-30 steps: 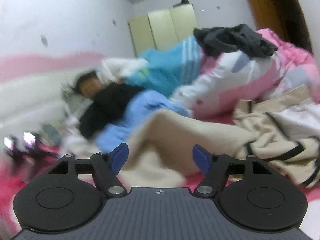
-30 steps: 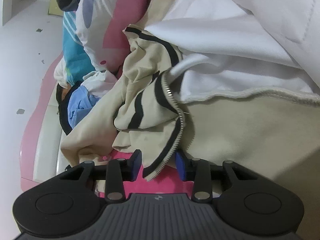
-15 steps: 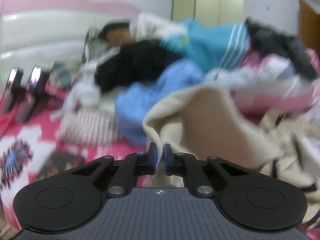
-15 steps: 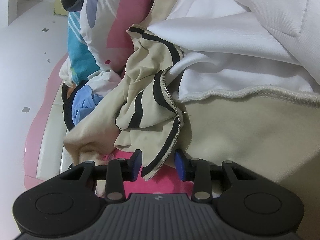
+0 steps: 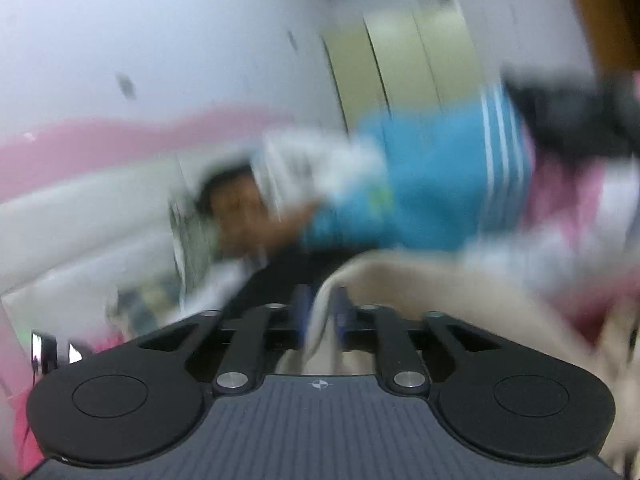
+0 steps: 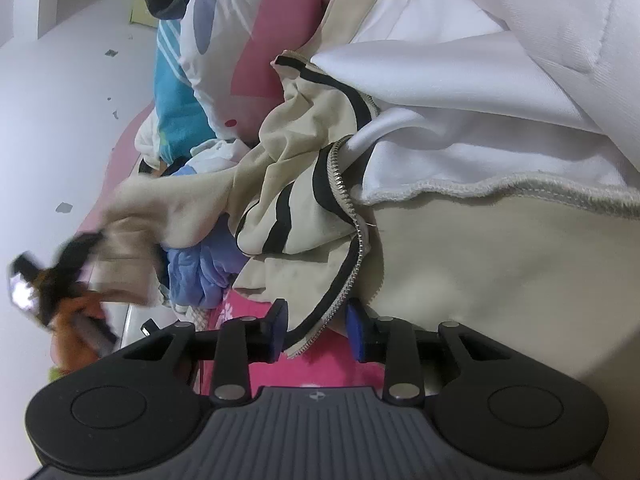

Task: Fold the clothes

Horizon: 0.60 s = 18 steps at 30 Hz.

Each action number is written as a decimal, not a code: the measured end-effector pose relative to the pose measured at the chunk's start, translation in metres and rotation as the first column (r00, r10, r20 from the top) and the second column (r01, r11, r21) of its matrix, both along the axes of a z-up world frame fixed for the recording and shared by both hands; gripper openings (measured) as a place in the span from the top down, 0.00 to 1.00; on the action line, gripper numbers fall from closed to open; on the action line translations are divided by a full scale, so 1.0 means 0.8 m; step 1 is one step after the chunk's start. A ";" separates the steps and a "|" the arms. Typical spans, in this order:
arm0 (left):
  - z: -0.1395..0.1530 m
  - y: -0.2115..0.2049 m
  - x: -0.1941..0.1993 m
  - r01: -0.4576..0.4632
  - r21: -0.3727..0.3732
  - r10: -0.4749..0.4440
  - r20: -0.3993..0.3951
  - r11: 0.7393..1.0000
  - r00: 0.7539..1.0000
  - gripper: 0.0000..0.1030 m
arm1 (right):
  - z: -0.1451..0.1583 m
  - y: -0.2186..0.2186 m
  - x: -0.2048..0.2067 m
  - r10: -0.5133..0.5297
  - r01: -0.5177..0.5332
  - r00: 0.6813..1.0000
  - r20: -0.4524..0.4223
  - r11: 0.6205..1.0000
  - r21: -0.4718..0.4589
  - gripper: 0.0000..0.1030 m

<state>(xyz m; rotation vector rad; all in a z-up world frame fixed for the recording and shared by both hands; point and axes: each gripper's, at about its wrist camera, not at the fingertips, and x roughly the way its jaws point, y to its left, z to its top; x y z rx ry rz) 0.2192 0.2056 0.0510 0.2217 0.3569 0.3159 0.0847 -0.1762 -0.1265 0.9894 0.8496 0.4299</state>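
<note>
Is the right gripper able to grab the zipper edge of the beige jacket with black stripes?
Probably yes. The right gripper is open, and the zipper edge of the beige jacket with black stripes hangs between its blue fingers, with nothing in between.

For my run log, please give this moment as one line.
left claw: shut on jacket | right claw: open, zipper edge between fingers | fold: not done
</note>
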 end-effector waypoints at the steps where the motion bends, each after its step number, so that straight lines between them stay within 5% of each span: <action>1: -0.010 0.000 -0.011 0.016 -0.002 -0.016 0.005 1.000 1.000 0.68 | 0.000 0.000 0.000 0.003 -0.003 1.000 0.002 1.000 -0.003 0.68; 4: -0.020 0.000 -0.060 0.039 0.006 -0.039 0.057 0.999 0.998 0.47 | 0.001 0.001 0.000 0.005 -0.004 1.000 0.011 1.000 -0.024 0.75; 8: -0.012 -0.010 -0.131 0.109 0.005 -0.108 0.133 0.994 0.985 0.36 | 0.004 0.000 -0.002 -0.005 0.006 0.999 0.037 0.999 -0.033 0.92; 18: 0.005 -0.026 -0.214 0.251 -0.011 -0.243 0.222 0.968 0.944 0.34 | 0.056 -0.038 -0.004 -0.102 0.090 0.980 0.172 0.993 0.077 0.95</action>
